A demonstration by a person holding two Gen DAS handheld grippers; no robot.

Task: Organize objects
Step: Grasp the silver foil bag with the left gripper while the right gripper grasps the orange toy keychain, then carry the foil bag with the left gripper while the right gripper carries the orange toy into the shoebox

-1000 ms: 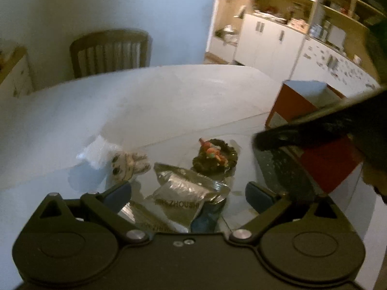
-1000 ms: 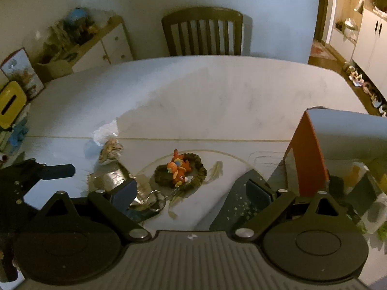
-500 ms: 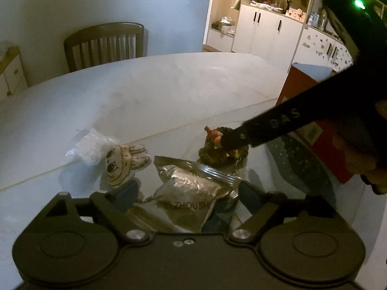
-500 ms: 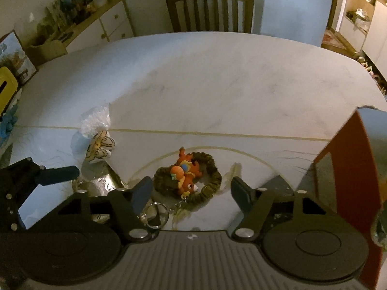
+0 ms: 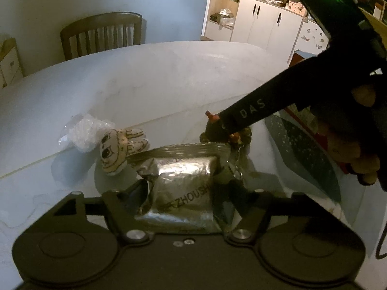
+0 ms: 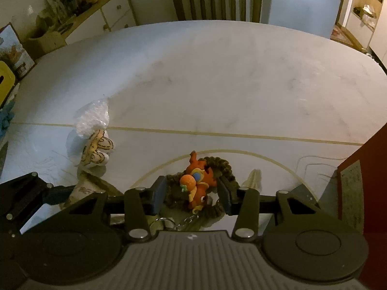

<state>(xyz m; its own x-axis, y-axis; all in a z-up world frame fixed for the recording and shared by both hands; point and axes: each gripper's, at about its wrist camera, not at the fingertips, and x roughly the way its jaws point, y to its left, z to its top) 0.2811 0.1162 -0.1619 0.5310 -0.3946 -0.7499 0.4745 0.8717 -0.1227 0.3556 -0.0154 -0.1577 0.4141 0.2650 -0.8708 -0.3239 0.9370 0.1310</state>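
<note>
A dim room with a pale marble surface (image 6: 217, 72). The left claw (image 5: 186, 193) is lowered over a crinkled silver foil pouch (image 5: 186, 188) lying flat near the front edge; its jaws have just been closing, with the pouch between them, and whether the pads press it cannot be told. The right claw (image 6: 192, 193) straddles an orange toy figure (image 6: 197, 181) on a dark braided cord ring (image 6: 222, 166) with a metal keyring; its jaws have also just been closing, pads just beside the ring. A cream plush rabbit (image 5: 118, 147) lies left of the pouch, against crumpled clear plastic (image 5: 82, 130). A red box (image 6: 358, 193) stands at right.
</note>
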